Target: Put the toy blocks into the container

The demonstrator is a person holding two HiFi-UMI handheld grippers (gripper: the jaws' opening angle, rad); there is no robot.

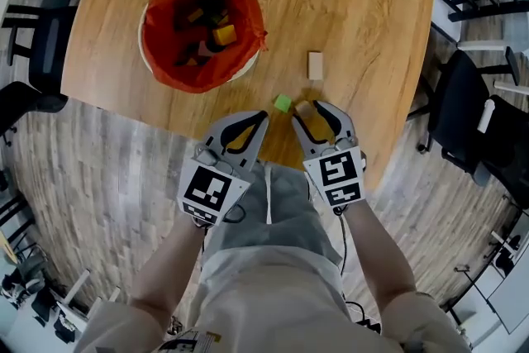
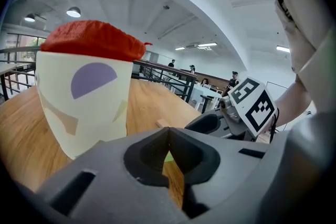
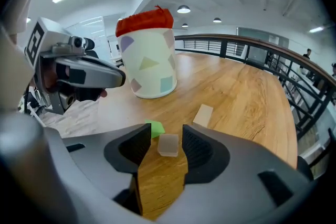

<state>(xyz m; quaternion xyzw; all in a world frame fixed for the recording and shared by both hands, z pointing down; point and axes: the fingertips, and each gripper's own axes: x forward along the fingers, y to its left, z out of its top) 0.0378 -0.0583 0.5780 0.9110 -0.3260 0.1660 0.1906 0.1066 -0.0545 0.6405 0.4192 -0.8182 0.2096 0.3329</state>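
A pale container [image 1: 147,54] with a red liner [image 1: 198,29] stands on the round wooden table [image 1: 364,4] and holds several blocks. My right gripper [image 1: 307,111] is open near the table's front edge, with a small tan cube [image 3: 168,145] on the wood between its jaws, clear of both pads. Just left of it lies a green block [image 1: 283,103], also visible in the right gripper view [image 3: 155,128]. Farther out is a flat tan block [image 1: 315,65]. To the left, over the table edge, my left gripper [image 1: 261,118] is shut and holds nothing; its view faces the container [image 2: 86,97].
The table's front edge [image 1: 207,132] runs right under both grippers, with the person's lap below it. Black office chairs stand on the floor at the left [image 1: 33,54] and right [image 1: 471,112]. A railing [image 3: 252,50] shows beyond the table's far side.
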